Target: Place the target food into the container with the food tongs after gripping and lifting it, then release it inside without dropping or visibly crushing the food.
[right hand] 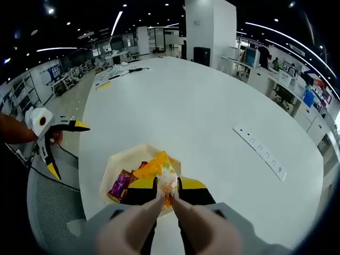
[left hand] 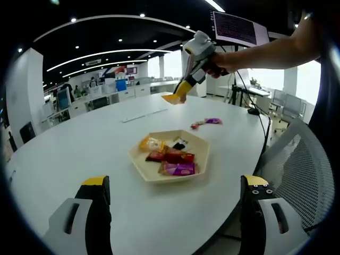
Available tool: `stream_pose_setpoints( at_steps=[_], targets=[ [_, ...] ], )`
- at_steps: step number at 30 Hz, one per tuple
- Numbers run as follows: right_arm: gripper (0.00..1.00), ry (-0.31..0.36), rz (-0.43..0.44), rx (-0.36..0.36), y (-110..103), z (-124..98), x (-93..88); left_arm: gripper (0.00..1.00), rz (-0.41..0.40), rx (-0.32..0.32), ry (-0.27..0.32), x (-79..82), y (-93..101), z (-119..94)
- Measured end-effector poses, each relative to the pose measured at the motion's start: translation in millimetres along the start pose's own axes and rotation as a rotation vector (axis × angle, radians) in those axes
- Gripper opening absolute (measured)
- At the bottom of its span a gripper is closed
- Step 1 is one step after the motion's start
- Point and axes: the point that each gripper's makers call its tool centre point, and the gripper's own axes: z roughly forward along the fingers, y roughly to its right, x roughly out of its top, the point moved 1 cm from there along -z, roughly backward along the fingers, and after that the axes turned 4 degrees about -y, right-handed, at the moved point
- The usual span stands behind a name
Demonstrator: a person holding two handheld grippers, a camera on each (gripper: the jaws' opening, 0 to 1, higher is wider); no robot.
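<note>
In the left gripper view, the left hand-held gripper point(left hand: 175, 199) has its jaws spread wide over the near edge of the white bench point(left hand: 79, 143), with nothing between them. Ahead of it sits a pale hexagonal tray point(left hand: 199, 159) holding wrapped snacks: a yellow packet point(left hand: 150, 143), a red one point(left hand: 172, 155), a purple one point(left hand: 179, 169) and a small dark one point(left hand: 179, 144). Beyond the tray, a pink wrapper point(left hand: 210, 121) lies loose on the bench. Above that, the right hand-held gripper point(left hand: 175, 98) hangs in the air, held by a hand point(left hand: 218, 62); its yellow tips look close together.

In the right gripper view, the left hand-held gripper point(right hand: 66, 146) appears at the left edge, jaws apart. The right hand-held gripper point(right hand: 168, 197), tipped with tan tongs point(right hand: 141, 223), is pressed onto an orange-and-white snack point(right hand: 167, 183), held above the tray point(right hand: 114, 164). A power strip point(right hand: 260, 153) lies to the right on the bench point(right hand: 212, 106).
</note>
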Motion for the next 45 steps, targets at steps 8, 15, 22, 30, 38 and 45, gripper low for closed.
stream_pose_setpoints(
  at_steps=[8,15,22,30,38,45],
  targets=[
    [0.14,0.001,-0.025,0.017,-18.7,8.2,14.7,0.99,0.001,0.002,0.006,1.2,-0.5,-0.6],
    [0.17,0.01,-0.046,0.033,-29.7,11.7,23.3,0.99,0.002,0.006,0.008,1.9,-1.2,-1.1],
    [0.2,0.028,-0.056,0.033,-32.2,11.3,29.3,0.99,0.0,0.008,0.012,2.6,-1.7,-1.2],
    [0.21,0.061,-0.058,0.037,-35.8,6.8,30.7,0.99,0.0,0.006,0.01,2.3,-1.6,-0.7],
    [0.23,0.084,-0.079,0.043,-36.9,0.8,29.9,0.99,0.003,0.006,0.009,1.7,-1.4,-0.7],
    [0.24,0.067,-0.118,0.042,-32.7,-13.1,22.3,0.99,0.005,0.003,0.008,2.1,0.2,-0.9]
  ],
)
